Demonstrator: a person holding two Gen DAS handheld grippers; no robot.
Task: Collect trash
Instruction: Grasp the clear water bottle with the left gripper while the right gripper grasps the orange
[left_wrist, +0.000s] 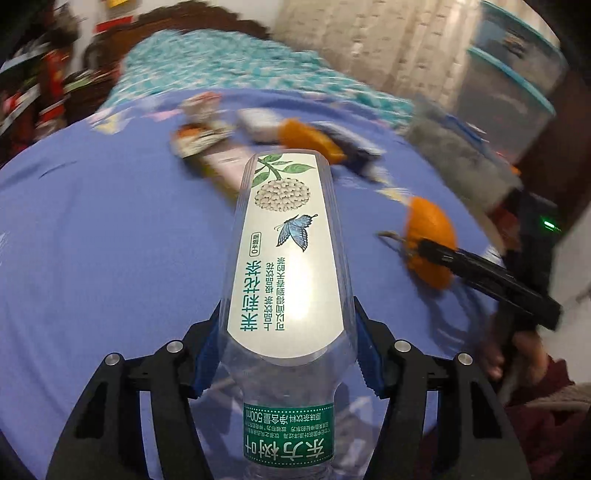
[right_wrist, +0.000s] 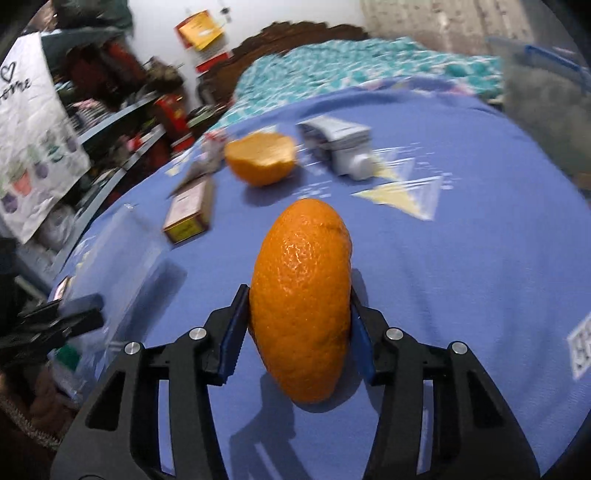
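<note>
Left gripper (left_wrist: 284, 354) is clamping a clear plastic bottle (left_wrist: 284, 258), blue fingers (left_wrist: 207, 362) pressing on both sides just below the shoulder. Bottle is pointing away from the camera, green neck band nearest the lens, white label with a flower and a blue butterfly facing up. It's looking empty, and it's sitting above the blue bedsheet (left_wrist: 92, 240); can't tell if it's touching it.

Right gripper (right_wrist: 299, 332) is clamped on an orange peel (right_wrist: 301, 295), fingers (right_wrist: 231, 343) squeezing its sides. The peel is standing on edge, rounded outer skin toward the camera, casting a shadow on the sheet right below it. In the left wrist view the same peel (left_wrist: 428, 240) is showing at the right, pinched at the tip of the right gripper's black fingers (left_wrist: 436, 253), with the person's hand (left_wrist: 517, 350) on the handle behind.

Still lying on the bed further out:
- a second orange peel piece (right_wrist: 262, 157), cupped, pale inside facing up
- a white-and-grey tube (right_wrist: 340, 147) just right of it, cap pointing toward the camera
- a small carton (right_wrist: 190, 212) left of the held peel, lying flat
- more wrappers (left_wrist: 201, 136) near the far side, too blurred to identify

A teal patterned blanket (right_wrist: 351, 62) is bunched at the head of the bed against a dark wooden headboard (right_wrist: 295, 31). Cluttered shelves (right_wrist: 122, 110) are running along the left in the right wrist view. Both views are smeared with motion blur away from the held items
</note>
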